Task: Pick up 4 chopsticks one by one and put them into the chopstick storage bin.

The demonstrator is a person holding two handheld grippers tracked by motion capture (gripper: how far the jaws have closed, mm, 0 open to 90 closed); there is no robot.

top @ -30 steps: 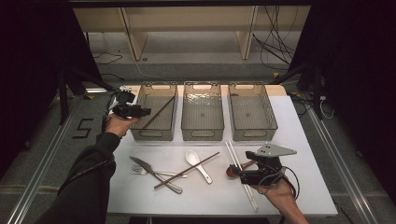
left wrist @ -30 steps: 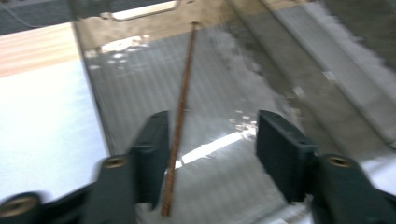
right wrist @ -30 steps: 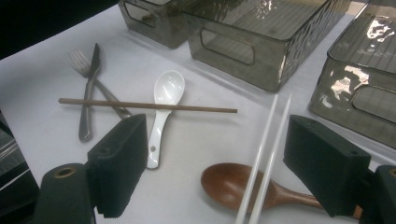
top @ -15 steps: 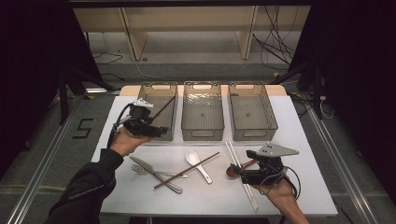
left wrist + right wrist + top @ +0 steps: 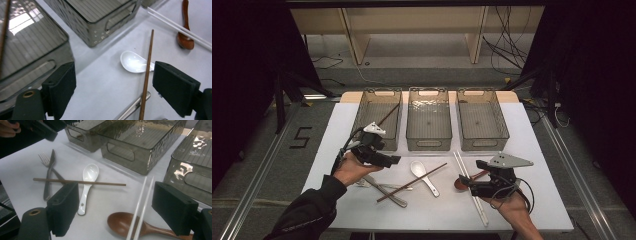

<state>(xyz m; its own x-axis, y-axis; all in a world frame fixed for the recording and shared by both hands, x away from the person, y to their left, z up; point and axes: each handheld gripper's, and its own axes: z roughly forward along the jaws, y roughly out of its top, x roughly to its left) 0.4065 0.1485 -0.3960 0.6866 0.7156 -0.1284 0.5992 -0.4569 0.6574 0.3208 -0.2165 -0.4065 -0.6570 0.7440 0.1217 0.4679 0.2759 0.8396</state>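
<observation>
While the left gripper [image 5: 394, 160] hovers over the table [image 5: 537, 150] near its left edge, just in front of the left bin [image 5: 364, 125], its jaws have just been opening and stand wide apart with nothing between them. One brown chopstick [image 5: 388, 116] leans inside that left bin; a second brown chopstick [image 5: 412, 182] lies on the table's front half, crossing the white spoon [image 5: 424, 175] and resting by the knife [image 5: 384, 192] and fork [image 5: 362, 183]. Toward the front right corner, the right gripper [image 5: 462, 182] is spread open and empty above the brown wooden spoon [image 5: 130, 223] and the pair of white chopsticks [image 5: 469, 187].
</observation>
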